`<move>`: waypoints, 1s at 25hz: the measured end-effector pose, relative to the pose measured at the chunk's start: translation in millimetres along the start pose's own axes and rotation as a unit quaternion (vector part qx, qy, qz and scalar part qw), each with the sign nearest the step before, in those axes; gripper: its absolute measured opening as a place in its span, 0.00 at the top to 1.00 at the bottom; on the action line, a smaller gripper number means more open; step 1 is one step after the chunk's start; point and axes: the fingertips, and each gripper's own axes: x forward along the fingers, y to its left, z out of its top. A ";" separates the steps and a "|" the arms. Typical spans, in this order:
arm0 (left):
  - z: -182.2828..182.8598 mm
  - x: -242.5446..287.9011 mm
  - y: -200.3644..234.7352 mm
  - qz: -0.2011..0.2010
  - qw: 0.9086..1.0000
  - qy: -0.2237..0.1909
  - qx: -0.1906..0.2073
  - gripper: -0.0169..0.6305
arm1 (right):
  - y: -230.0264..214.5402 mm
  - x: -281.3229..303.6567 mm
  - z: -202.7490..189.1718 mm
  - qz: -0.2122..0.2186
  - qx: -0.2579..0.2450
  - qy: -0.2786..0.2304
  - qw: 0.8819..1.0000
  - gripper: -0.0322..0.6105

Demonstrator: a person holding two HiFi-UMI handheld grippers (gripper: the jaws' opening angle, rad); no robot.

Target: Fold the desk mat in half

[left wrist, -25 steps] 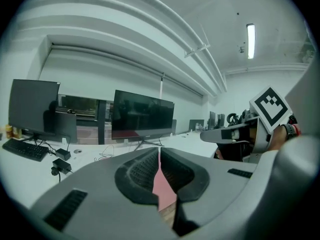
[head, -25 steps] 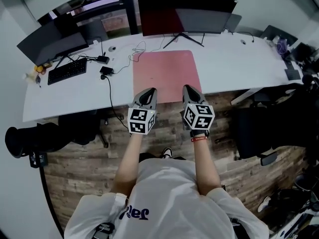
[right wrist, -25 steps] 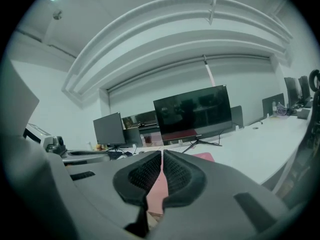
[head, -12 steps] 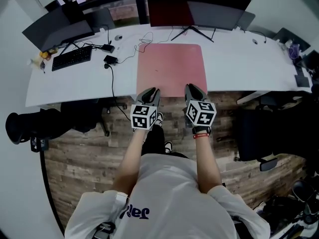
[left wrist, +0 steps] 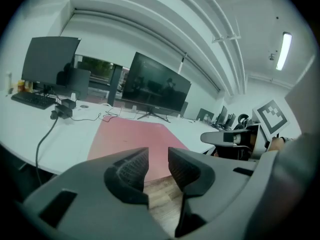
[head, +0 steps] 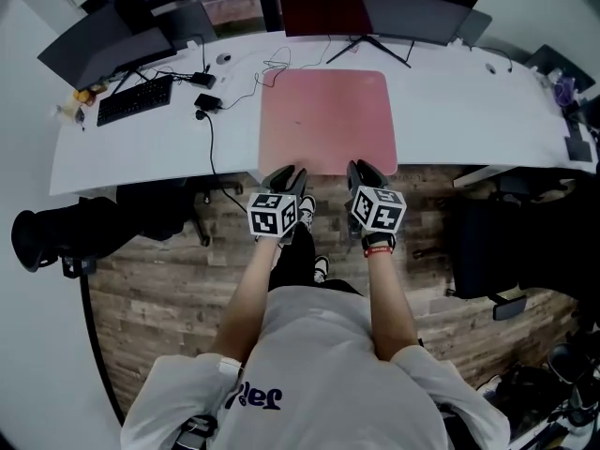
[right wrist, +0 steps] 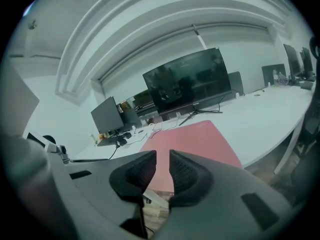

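Note:
The pink desk mat (head: 326, 120) lies flat on the white desk (head: 141, 153), its near edge along the desk's front edge. My left gripper (head: 286, 174) hangs just in front of the mat's near left corner, and my right gripper (head: 365, 169) just in front of the near right part. Neither touches the mat. In the left gripper view the mat (left wrist: 127, 136) lies beyond the left gripper (left wrist: 158, 158). In the right gripper view the mat (right wrist: 197, 139) shows past the right gripper (right wrist: 163, 160). Both pairs of jaws have just been opening, with a narrow gap and nothing between them.
A large monitor (head: 375, 3) stands behind the mat, a second monitor (head: 89, 50) and a keyboard (head: 134, 99) at the far left. Cables and a black adapter (head: 208, 102) lie left of the mat. Black chairs (head: 492, 242) stand on the wooden floor right and left of me.
Both grippers have sunk from over the mat's near part to just in front of the desk's edge. Their jaws, shut before, now stand slightly apart.

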 end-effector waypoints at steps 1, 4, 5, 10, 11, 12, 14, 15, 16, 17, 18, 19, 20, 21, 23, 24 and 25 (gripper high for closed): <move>-4.0 3.8 3.0 0.000 1.000 0.004 -0.009 0.78 | -0.9 3.7 -3.2 0.001 0.005 0.003 1.000 0.82; -15.0 13.8 15.0 0.004 0.999 0.015 -0.034 0.77 | -5.0 15.9 -15.0 0.001 0.021 0.013 1.000 0.82; -18.8 16.1 18.2 0.006 0.999 0.018 -0.041 0.77 | -6.9 18.9 -20.0 0.000 0.027 0.018 0.999 0.82; -39.5 27.6 31.2 0.006 0.996 0.035 -0.082 0.74 | -19.3 32.2 -43.5 -0.004 0.061 0.037 0.997 0.79; -43.1 30.1 33.7 0.005 0.995 0.037 -0.092 0.74 | -21.9 35.1 -47.8 -0.005 0.070 0.041 0.997 0.78; -46.6 32.4 36.0 0.004 0.994 0.040 -0.101 0.73 | -24.4 37.7 -52.5 -0.006 0.079 0.044 0.996 0.77; -53.6 35.7 40.0 0.002 0.992 0.044 -0.119 0.72 | -29.0 42.1 -62.9 -0.009 0.099 0.050 0.994 0.76; -57.2 36.9 42.0 0.000 0.991 0.046 -0.129 0.72 | -30.7 44.2 -68.1 -0.009 0.110 0.053 0.993 0.76; -60.6 38.2 44.3 -0.001 0.989 0.048 -0.138 0.71 | -32.2 46.6 -73.1 -0.009 0.120 0.054 0.991 0.76; -63.5 39.7 46.7 -0.001 0.988 0.049 -0.148 0.70 | -33.8 49.4 -77.5 -0.011 0.127 0.057 0.990 0.75; -65.7 41.4 49.2 -0.002 0.986 0.050 -0.158 0.70 | -35.2 52.0 -80.8 -0.013 0.132 0.059 0.989 0.75; -67.8 43.4 51.8 -0.001 0.984 0.052 -0.168 0.69 | -36.3 54.5 -83.0 -0.016 0.136 0.061 0.989 0.75; -70.9 45.8 54.6 -0.001 0.983 0.055 -0.177 0.68 | -37.1 57.0 -85.0 -0.018 0.141 0.063 0.988 0.74; -75.6 48.4 57.6 0.000 0.981 0.059 -0.186 0.68 | -37.8 59.6 -87.7 -0.018 0.148 0.064 0.987 0.74; -81.4 52.2 61.5 -0.001 0.977 0.063 -0.202 0.67 | -39.0 64.3 -95.4 -0.019 0.166 0.066 0.984 0.72; -80.8 53.3 62.0 -0.004 0.976 0.061 -0.211 0.67 | -39.5 66.7 -99.5 -0.019 0.175 0.068 0.982 0.72; -80.9 54.7 62.7 -0.006 0.974 0.059 -0.220 0.67 | -40.1 69.1 -103.5 -0.019 0.184 0.070 0.980 0.71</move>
